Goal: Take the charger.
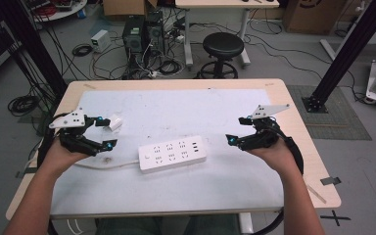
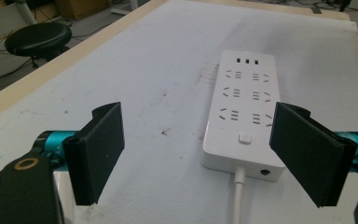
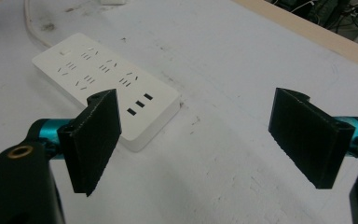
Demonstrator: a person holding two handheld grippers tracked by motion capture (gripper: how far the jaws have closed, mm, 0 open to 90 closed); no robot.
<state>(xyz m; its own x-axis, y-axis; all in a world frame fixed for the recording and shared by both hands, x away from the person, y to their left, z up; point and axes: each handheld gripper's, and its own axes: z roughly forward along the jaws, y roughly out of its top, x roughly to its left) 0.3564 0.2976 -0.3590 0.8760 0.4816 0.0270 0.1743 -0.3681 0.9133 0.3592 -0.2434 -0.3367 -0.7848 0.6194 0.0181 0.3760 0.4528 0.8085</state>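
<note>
A white power strip [image 1: 172, 154] lies flat in the middle of the white mat, and its cable [image 1: 98, 165] trails off to the left. My left gripper [image 1: 105, 132] hovers just left of the strip, open and empty. My right gripper [image 1: 237, 130] is a short way right of the strip, also open and empty. In the left gripper view the strip [image 2: 244, 93] lies ahead between the wide black jaws of the left gripper [image 2: 200, 140], cable end [image 2: 239, 196] nearest. In the right gripper view the strip [image 3: 102, 74] sits ahead and left of the right gripper [image 3: 200, 135].
A small white plug block [image 1: 115, 122] rests on the mat by the left gripper's far jaw. The mat covers a wooden table [image 1: 293, 117]. Beyond the far edge stand a black stool [image 1: 223, 46], computer cases and tangled cables on the floor.
</note>
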